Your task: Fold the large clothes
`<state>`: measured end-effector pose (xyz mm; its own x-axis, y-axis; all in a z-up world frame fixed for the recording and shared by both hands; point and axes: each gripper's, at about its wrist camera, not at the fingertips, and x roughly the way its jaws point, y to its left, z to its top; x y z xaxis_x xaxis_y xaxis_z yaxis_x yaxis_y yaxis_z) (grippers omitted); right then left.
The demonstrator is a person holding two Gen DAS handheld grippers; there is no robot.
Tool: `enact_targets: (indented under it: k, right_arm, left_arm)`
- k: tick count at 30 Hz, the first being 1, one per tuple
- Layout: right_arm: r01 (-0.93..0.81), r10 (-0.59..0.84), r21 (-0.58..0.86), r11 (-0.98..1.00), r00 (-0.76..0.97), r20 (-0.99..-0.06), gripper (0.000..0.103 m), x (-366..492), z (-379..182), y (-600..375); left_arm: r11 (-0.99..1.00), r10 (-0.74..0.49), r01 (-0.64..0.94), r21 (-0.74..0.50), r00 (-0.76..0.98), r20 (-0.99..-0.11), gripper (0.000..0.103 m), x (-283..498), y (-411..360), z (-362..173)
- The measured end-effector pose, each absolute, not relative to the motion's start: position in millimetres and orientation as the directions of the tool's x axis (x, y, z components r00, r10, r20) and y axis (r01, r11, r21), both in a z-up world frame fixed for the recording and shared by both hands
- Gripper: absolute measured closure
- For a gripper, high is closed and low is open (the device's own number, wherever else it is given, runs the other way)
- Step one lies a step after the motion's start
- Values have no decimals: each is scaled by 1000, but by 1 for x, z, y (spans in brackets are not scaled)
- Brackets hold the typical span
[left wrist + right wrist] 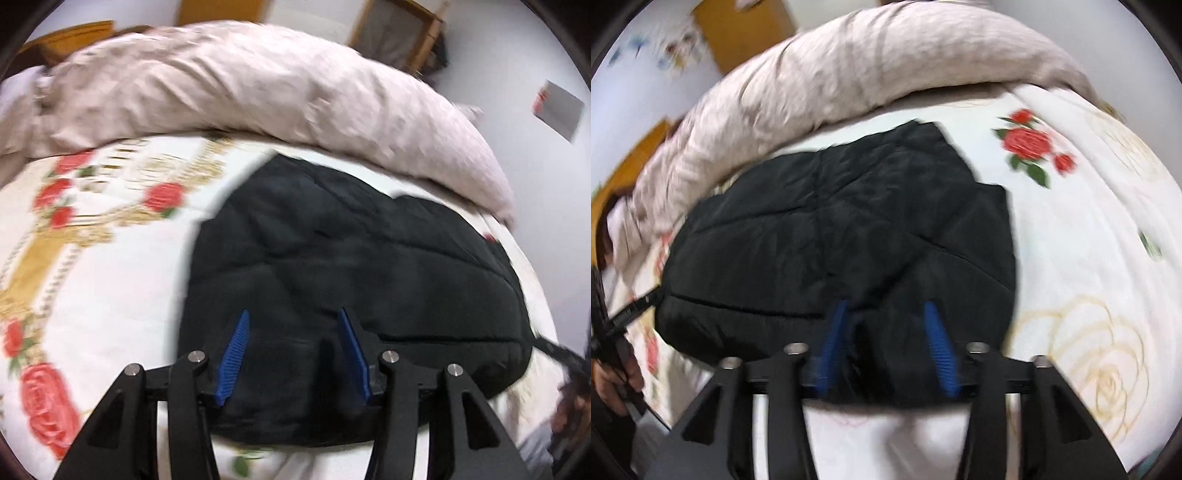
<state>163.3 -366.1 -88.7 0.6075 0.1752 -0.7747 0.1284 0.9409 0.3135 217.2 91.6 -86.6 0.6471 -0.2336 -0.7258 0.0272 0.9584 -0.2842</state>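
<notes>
Left tool (293, 347) and right tool (886, 339): both stand apart, blue pads clear, gripping nothing, over the near edge of the black quilted padded jacket (343, 266). The jacket lies partly folded on the rose-printed white bed cover (110, 266), below the beige crumpled duvet (240, 92). Before closing, take hold of one layer only at each near corner; the padding will likely resist creasing.
</notes>
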Motion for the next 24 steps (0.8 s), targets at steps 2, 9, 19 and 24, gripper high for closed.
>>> enact_targets:
  k: [2,9,19,24]
  right_arm:
    - [204,193,378,903,593,-781,46,151,-100,-384]
    - [353,383,611,709,534,-754,44,163,-158,-413]
    - [318,338,570,758,557,-759,68,188,-140,-423]
    - [306,321,527,793,524,-788,64,191,-139,-422]
  left_arm:
    - [957,-175,-66,-281,641,-747,44,216,115,-95]
    - [904,-269,-131,-408,569,-777,38,227,137,-136]
    - [918,-290,-70,-389,549,-784,42,214,100,-135]
    - [923,-289,-61,-380,544,-788,41,213,97,-135]
